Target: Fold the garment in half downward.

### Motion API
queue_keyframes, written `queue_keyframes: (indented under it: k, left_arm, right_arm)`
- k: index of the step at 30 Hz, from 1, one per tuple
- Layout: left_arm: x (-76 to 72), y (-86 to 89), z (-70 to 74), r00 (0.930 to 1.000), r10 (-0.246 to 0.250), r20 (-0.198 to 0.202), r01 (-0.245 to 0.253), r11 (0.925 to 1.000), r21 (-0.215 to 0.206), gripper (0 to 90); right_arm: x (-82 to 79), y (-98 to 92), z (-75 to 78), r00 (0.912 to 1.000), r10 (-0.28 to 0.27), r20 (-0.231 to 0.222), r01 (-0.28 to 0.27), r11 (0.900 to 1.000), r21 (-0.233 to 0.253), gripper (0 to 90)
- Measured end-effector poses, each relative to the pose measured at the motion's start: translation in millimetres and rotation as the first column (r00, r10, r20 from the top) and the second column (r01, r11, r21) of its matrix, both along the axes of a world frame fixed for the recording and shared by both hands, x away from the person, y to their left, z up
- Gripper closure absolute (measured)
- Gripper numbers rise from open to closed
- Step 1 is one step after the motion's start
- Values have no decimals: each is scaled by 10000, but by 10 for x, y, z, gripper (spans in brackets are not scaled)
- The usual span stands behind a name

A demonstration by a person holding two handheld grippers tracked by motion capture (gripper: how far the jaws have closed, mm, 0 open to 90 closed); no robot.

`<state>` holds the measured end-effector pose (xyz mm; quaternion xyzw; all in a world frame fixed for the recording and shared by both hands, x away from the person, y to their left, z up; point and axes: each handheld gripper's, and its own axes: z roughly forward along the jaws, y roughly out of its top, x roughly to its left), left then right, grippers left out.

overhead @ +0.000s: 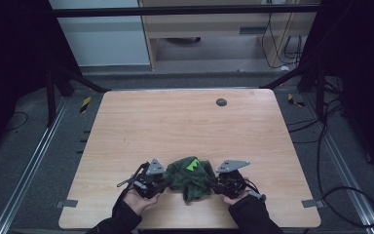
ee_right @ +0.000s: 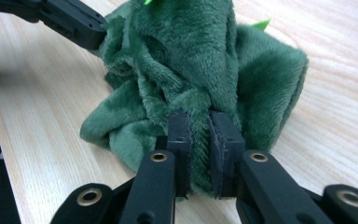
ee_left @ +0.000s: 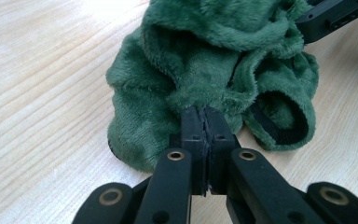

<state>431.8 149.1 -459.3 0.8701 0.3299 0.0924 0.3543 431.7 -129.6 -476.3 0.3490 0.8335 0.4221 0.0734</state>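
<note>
**Green plush, pinched from both sides**

Green fleece, deep-piled and crumpled, sits as a loose heap point(overhead: 191, 177) at the near edge of the wooden worktop point(overhead: 185, 122), roughly centred between the person's two hands. It looks like a small plush garment: bright lime points show on top, and a black-lined opening, perhaps a cuff, faces the left gripper view.

The left claw point(ee_left: 204, 116) is pressed together on a gathered fold at the heap's left side, its jaws almost meeting with only a thin layer of pile between them. The right claw point(ee_right: 200, 122) pinches a thicker bunch on the right side, so its jaws stand a little apart with fleece packed in the gap. Each claw shows in the other's view, gripping the far edge of the cloth.

Judged from its slump and folds, the garment is light, limp and not at all fragile; it will sag and drape rather than hold any shape when lifted. The pile should give decent friction, but a thin pinch could slip through under tension. Better holds are likely the firmer parts: a hem, a seam or the bound black edge, where several layers stack. Drawing the claws apart should spread the cloth flat.
</note>
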Motion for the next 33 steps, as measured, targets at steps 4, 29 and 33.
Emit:
queue_keyframes:
  k: [4, 29, 33]
  left_arm:
    - [-24, -9, -31, 9999, -90, -119, 91, 9999, 87, 887]
    - [-100, 200, 158, 9991, 361, 223, -346, 9976, -607, 807]
    - [-66, 269, 231, 9978, 567, 344, -541, 9959, -722, 816]
  right_arm:
    - [-14, -16, -26, 10000, 2, -98, -3, 10000, -17, 797]
    - [-78, -124, 181, 9989, -276, 391, 260, 9988, 413, 714]
    - [-56, -218, 272, 9961, -619, 633, 581, 9965, 600, 731]
